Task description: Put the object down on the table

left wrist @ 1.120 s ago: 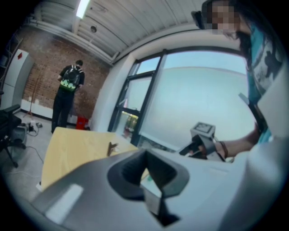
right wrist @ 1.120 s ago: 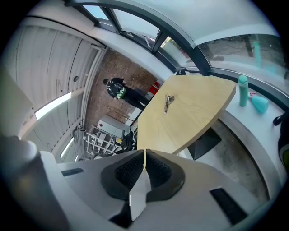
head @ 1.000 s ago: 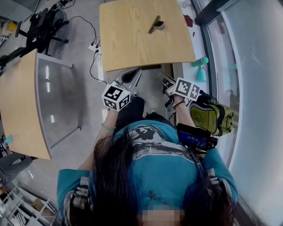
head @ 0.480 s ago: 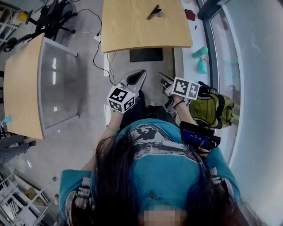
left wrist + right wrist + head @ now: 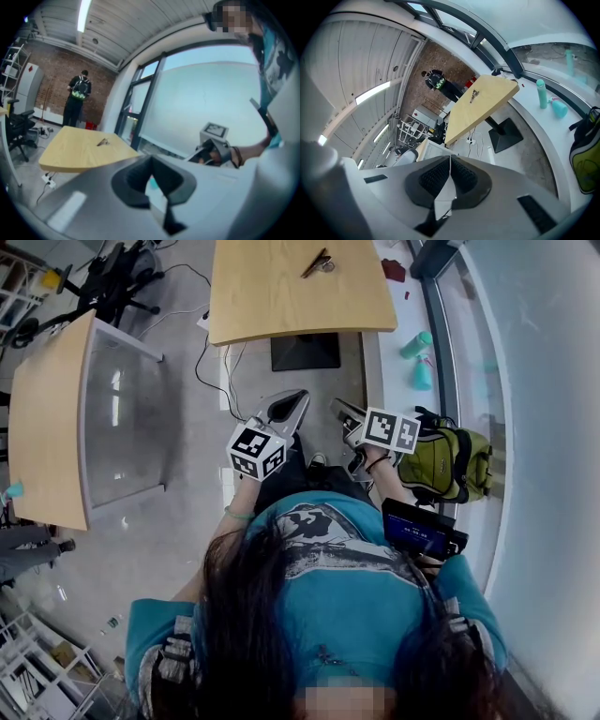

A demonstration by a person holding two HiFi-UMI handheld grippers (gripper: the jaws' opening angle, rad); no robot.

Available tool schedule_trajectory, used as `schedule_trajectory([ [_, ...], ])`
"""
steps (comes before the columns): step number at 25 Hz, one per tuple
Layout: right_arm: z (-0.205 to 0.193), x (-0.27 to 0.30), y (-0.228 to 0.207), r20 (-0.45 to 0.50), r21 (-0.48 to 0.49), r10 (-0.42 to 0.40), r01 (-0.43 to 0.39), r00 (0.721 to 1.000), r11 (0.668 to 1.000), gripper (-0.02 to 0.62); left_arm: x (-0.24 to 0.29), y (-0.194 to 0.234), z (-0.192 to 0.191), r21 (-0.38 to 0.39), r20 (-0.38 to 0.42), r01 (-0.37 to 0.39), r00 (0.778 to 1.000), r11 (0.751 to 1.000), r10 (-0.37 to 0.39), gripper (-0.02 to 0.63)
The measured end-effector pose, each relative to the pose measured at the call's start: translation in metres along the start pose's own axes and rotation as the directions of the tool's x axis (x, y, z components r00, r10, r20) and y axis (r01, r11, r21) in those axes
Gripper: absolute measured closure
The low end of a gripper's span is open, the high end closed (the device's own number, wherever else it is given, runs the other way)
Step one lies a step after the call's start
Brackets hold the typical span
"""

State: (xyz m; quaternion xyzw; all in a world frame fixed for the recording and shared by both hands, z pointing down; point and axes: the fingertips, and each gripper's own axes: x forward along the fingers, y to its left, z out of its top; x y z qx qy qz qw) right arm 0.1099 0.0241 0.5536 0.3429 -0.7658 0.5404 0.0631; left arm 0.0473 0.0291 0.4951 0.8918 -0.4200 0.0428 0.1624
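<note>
1. Looking down through the head view, I find the object (image 5: 317,262), a small, slim, dark thing with a shiny end. It lies on the far wooden table (image 5: 272,306) close to its far edge, well apart from both grippers.
2. The left gripper (image 5: 286,407) is held near the person's body. Its jaws are pressed together at the tips, with nothing between them.
3. The right gripper (image 5: 343,412) sits just beside it on the right, jaws likewise squeezed tight and empty.
4. Bare grey floor lies between the grippers and that table, and the table's black base plate (image 5: 306,351) juts out from under its near edge.
5. A white power strip (image 5: 202,322) with trailing cables lies on the floor left of the base plate.
6. A second wooden table (image 5: 47,427) stands at the left.
7. On the right, a green backpack (image 5: 452,465) rests by the window, near the right gripper. A teal bottle (image 5: 417,345) stands farther along.
8. A black office chair (image 5: 103,282) sits at the far left.
9. Beyond the far table, a person wearing a backpack (image 5: 77,96) stands by the brick wall.
</note>
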Motion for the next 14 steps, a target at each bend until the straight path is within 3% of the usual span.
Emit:
schedule_trajectory([
  [14, -0.0087, -0.0067, -0.0021, -0.006, 0.009, 0.016, -0.016, 1.0, 1.0, 0.575, -0.0048, -0.007, -0.0043, 0.005, 0.005, -0.016, 1.0, 1.0, 0.016, 0.603],
])
